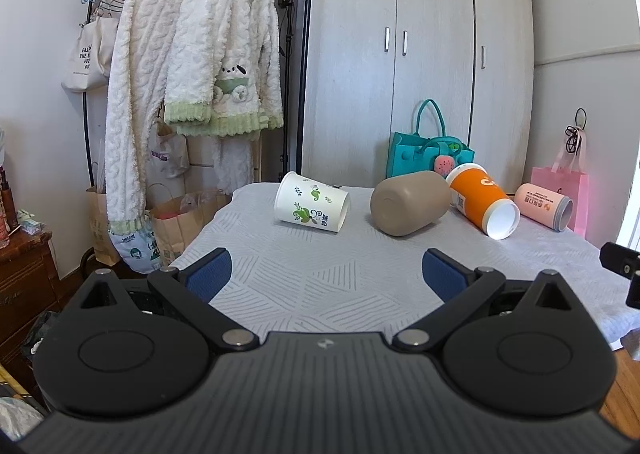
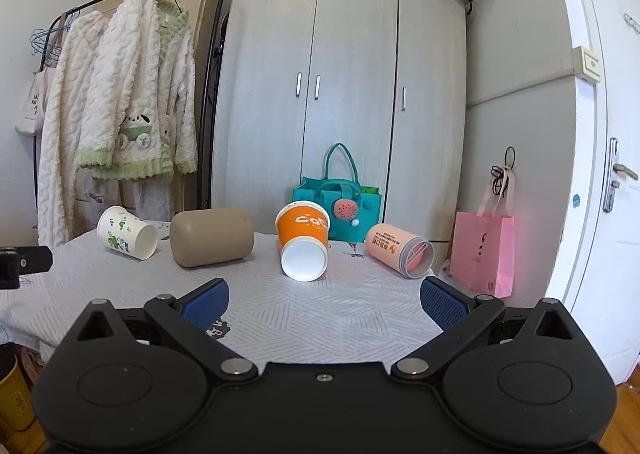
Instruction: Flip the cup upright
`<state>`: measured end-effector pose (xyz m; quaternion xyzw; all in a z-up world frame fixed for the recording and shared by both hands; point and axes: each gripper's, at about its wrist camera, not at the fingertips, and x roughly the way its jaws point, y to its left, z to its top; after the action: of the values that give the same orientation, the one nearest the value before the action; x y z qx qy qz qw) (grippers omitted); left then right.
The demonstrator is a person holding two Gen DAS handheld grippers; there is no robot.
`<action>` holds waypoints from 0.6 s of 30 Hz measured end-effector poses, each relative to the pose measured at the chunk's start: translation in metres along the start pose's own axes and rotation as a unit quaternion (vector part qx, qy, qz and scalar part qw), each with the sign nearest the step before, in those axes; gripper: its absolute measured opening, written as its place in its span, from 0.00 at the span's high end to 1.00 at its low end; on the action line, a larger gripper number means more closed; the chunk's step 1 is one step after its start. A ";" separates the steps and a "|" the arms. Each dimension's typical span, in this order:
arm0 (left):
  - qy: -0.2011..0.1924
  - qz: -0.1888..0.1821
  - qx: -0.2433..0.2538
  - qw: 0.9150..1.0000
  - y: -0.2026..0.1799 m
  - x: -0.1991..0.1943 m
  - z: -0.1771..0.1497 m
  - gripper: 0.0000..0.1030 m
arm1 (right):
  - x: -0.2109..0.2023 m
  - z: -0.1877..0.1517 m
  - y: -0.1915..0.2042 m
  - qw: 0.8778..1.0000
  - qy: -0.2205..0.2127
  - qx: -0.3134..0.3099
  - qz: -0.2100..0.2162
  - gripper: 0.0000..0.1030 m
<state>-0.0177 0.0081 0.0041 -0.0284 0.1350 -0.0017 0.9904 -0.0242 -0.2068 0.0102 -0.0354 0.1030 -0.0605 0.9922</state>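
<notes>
Holding both tongs spread wide and empty, my left tongs (image 1: 325, 274) and right tongs (image 2: 324, 300) hover over the near half of the grey patterned tabletop (image 1: 320, 278), bare cloth ahead of each. Four cups lie on their sides in a row at 12 o'clock: a white paper cup with green leaves (image 1: 311, 203), a round tan plastic cup (image 1: 408, 203), an orange paper cup (image 2: 303, 246) touching it, and a pink cylindrical cup (image 2: 398, 250) near the right edge. Behind stand a teal felt bag (image 2: 338, 200) and a grey wardrobe (image 2: 340, 94).
</notes>
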 end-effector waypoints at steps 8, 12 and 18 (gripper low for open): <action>-0.003 0.002 -0.001 1.000 -0.001 -0.001 0.000 0.00 | -0.001 0.001 -0.003 1.000 -0.005 0.002 -0.001 0.00; -0.002 0.002 -0.001 1.000 -0.001 -0.001 0.000 0.00 | 0.001 0.000 -0.003 1.000 0.003 0.003 0.001 0.00; 0.000 0.003 0.001 1.000 -0.002 -0.002 -0.002 0.00 | 0.000 -0.001 -0.005 1.000 0.009 0.008 0.001 0.00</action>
<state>-0.0198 0.0057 0.0032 -0.0268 0.1352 0.0014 0.9905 -0.0252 -0.2117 0.0100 -0.0272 0.1120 -0.0607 0.9915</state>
